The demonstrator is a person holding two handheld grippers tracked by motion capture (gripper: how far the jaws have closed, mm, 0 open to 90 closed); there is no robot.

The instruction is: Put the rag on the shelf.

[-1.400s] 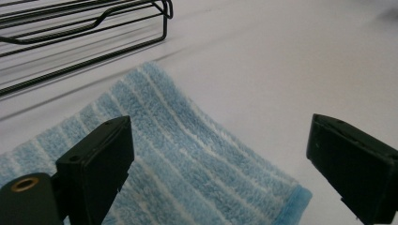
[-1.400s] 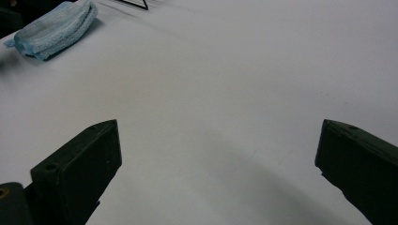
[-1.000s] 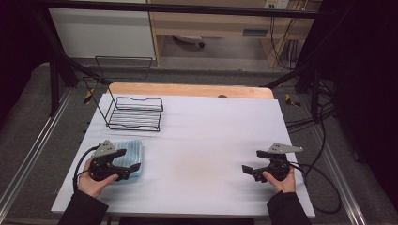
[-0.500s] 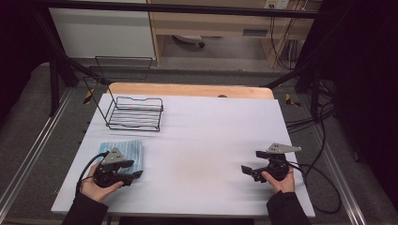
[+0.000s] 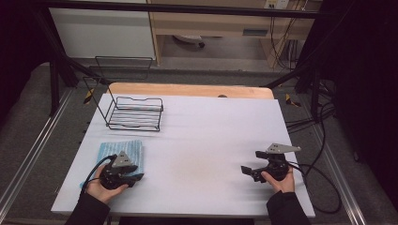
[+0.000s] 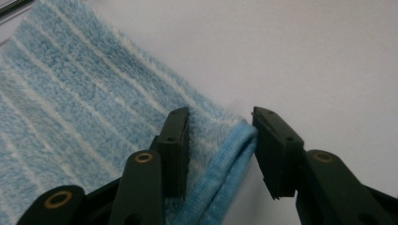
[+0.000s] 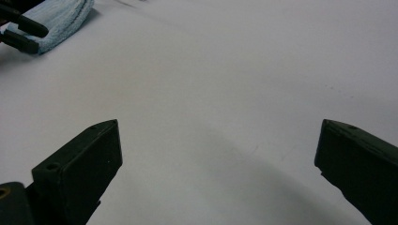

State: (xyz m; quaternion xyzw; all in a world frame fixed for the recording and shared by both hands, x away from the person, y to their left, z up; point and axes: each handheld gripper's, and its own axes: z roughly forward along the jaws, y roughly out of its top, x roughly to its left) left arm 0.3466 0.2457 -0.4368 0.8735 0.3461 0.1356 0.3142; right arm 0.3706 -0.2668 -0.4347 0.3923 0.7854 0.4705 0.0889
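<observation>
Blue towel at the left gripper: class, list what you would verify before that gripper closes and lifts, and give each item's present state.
1. Left gripper is open around the towel's corner: ok, one jaw lies on top, the other by the folded edge.
2. Blue towel lies flat on the table: ok.
3. Both folded layers sit between the jaws: cannot tell.
4. Right gripper is apart from the towel: ok, open over bare table.
5. Wire rack is apart from the towel: ok.
</observation>
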